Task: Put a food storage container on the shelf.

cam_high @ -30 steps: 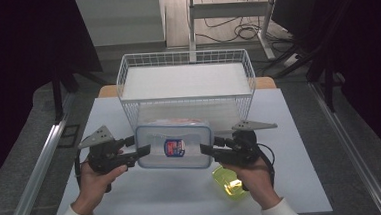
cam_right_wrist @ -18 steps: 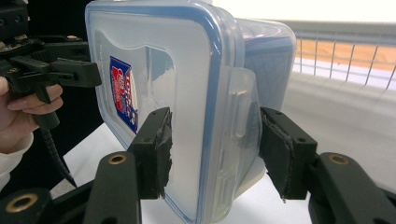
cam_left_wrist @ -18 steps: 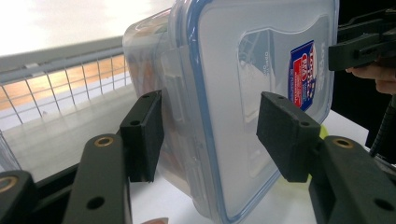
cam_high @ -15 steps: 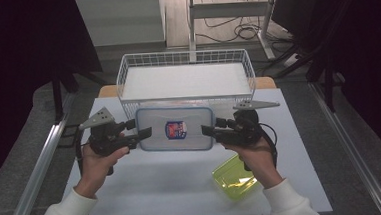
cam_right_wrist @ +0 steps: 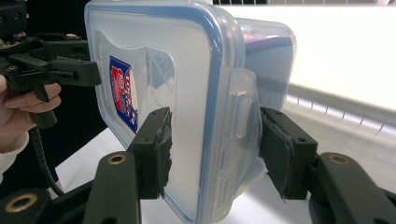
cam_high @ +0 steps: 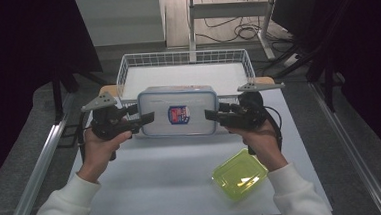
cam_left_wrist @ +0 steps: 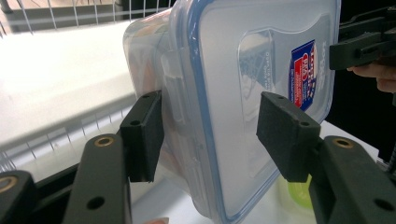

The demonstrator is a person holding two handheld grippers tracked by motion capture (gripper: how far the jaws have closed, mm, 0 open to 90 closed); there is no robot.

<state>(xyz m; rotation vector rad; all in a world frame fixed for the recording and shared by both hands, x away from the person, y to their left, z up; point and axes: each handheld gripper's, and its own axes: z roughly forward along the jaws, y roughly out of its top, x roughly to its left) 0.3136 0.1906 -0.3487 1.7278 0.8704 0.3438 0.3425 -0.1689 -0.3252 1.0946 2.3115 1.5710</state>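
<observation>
Now a clear plastic box (cam_high: 177, 110) with a blue-edged lid is held up between the two tools, above the far part of the white counter (cam_high: 172, 173) and just in front of the white wire basket (cam_high: 185, 72). The box is rectangular with rounded corners, and its walls and lid are see-through, a little milky. A thin blue line runs around the edge of the lid, and a small red and blue label (cam_high: 177, 114) sits in the middle of it. On the short sides there are clear locking flaps. The left tool (cam_high: 143, 119) grips the left short end, with one black pad on the lid and the other on the bottom side of the box, so its jaws are partly open and pressed on the box (cam_left_wrist: 219, 107). The right tool (cam_high: 213, 116) does the same on the right short end; in the right gripper view its pads (cam_right_wrist: 156, 149) press on the lid and on the underside of the box (cam_right_wrist: 187, 93). The box hangs level in the high view. A yellow-green lid (cam_high: 239, 174) lies flat on the near right part of the counter, well apart from the box.
</observation>
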